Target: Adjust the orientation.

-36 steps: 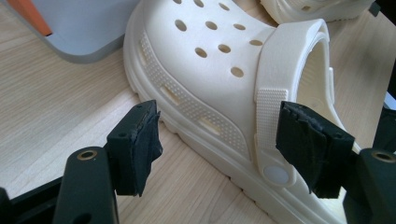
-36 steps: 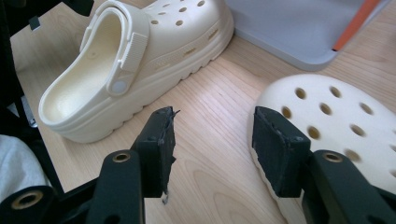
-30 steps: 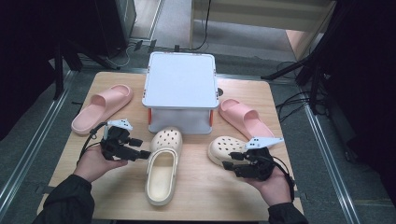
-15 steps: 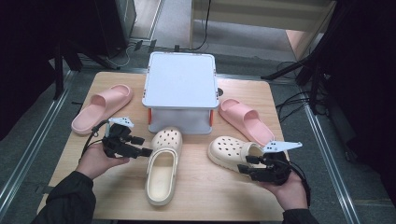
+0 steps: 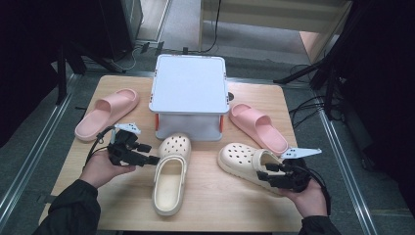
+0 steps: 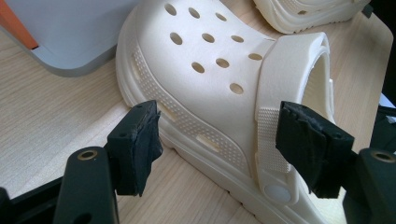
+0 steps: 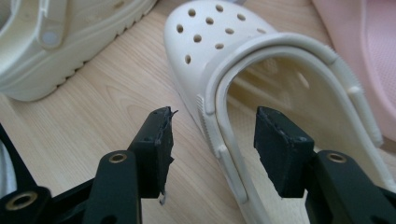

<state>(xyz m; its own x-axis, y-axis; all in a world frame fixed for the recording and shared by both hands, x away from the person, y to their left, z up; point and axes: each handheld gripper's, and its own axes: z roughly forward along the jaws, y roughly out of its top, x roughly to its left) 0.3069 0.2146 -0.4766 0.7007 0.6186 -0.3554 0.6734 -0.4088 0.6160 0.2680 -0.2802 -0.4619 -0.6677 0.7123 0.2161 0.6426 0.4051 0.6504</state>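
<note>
Your right tongs (image 5: 268, 172) are spread wide and straddling the near side wall of the right cream clog (image 5: 250, 164): in the right gripper view the rim and folded strap of that clog (image 7: 261, 88) run up between the two pads, one pad (image 7: 161, 149) outside over bare wood, the other (image 7: 280, 154) inside over the shoe's opening, and neither looks like it's pressing on anything, so nothing's gripped there. That clog lies on the right half of the tabletop (image 5: 215, 200), toe pointing left toward the middle, heel end right at your hand. Your left tongs (image 5: 149, 154) are wide too, sitting at the side of the left cream clog (image 5: 170, 174); in the left gripper view its ribbed side and strap rivet (image 6: 275, 191) sit between the pads, one pad (image 6: 137, 147) clear of the sole, and the other (image 6: 310, 149) in front of the strap where I can't tell whether it touches. That left clog lies lengthwise, toe up near the white box (image 5: 190, 95), heel toward you. The box stands in the middle at the back, with orange showing at its lower corners. Further out, one pink slide (image 5: 105, 112) lies left of the box and another pink slide (image 5: 258, 128) lies right of it, just behind the right clog.
</note>
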